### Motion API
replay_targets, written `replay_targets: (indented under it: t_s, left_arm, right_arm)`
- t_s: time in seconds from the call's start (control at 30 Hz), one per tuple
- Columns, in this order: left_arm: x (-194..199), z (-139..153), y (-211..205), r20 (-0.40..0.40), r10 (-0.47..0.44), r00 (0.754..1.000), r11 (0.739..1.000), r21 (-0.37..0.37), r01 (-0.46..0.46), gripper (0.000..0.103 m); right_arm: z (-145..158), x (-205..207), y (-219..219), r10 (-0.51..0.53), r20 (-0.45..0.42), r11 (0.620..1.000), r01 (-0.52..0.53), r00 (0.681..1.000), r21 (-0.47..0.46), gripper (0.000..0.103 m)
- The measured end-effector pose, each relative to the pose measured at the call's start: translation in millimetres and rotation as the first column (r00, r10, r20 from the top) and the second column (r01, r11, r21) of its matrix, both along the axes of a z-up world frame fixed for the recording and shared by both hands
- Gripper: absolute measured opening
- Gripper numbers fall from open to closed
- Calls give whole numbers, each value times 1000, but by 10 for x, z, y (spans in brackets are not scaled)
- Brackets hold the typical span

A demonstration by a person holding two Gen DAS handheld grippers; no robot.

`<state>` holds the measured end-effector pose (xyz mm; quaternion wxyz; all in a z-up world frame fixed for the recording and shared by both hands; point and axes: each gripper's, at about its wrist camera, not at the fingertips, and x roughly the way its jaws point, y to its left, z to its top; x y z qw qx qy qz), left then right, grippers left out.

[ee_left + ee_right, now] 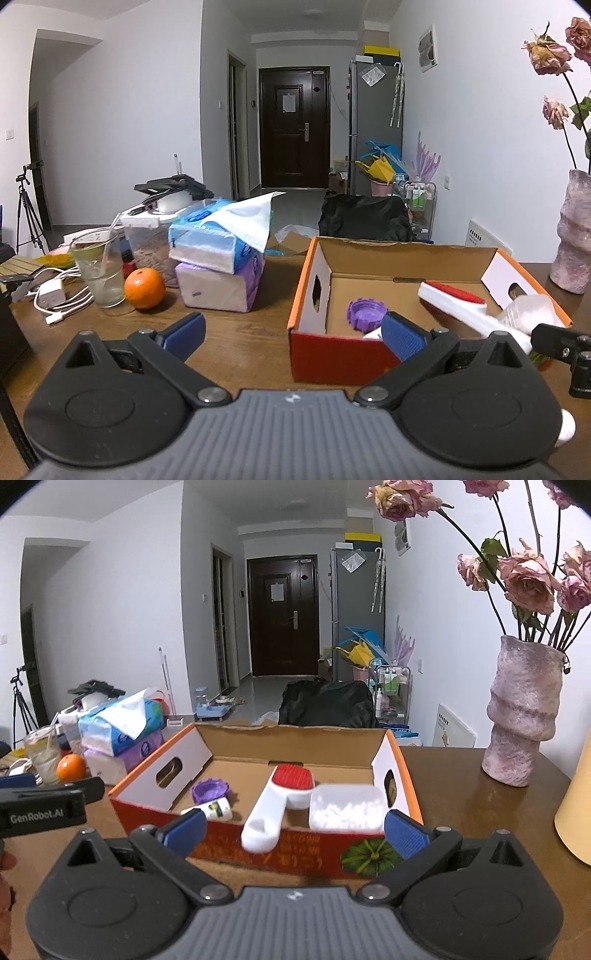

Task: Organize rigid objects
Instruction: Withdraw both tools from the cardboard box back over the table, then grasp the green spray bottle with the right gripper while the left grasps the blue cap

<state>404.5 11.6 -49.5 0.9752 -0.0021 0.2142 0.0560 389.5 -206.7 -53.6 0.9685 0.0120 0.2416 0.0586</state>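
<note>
I see a brown wooden worktop (461, 775) carrying an open cardboard box (236, 734) with orange rims. Inside it lie a white brush with a red pad (275, 797), a white lidded container (347, 806), a purple cap (209, 789) and a small white bottle (214, 809). I judge the sorting mostly done; an orange (144, 288) near a glass (99, 273) remains outside, left of the box. My left tool (291, 332) and right tool (295, 829) both hover before the box's front wall, jaws spread apart, holding nothing. The bottle's label is too small to read, and the box's front wall hides its near floor.
</note>
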Motion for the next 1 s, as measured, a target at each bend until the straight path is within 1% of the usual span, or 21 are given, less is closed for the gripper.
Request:
replay_targets:
  t_s: [0.4, 0.73, 0.83, 1.0]
  left_arm:
    - [-432, -94, 141, -21, 17, 1000, 1000, -1, -17, 103]
    - [-688, -116, 386, -22, 32, 999, 999, -30, -33, 103]
    - [-746, -143, 453, -24, 38, 999, 999, -31, -38, 103]
    - [-780, -177, 618, -31, 57, 998, 998, -29, -58, 103]
  right_arm:
    - [-117, -437, 54, -5, 11, 1000, 5, 1000, -1, 103]
    - [-298, -573, 160, -53, -60, 999, 53, 997, 8, 103]
    - [-345, -560, 209, -87, -81, 996, 88, 993, 15, 103]
    - [-452, -434, 326, -146, -145, 988, 153, 979, 35, 102]
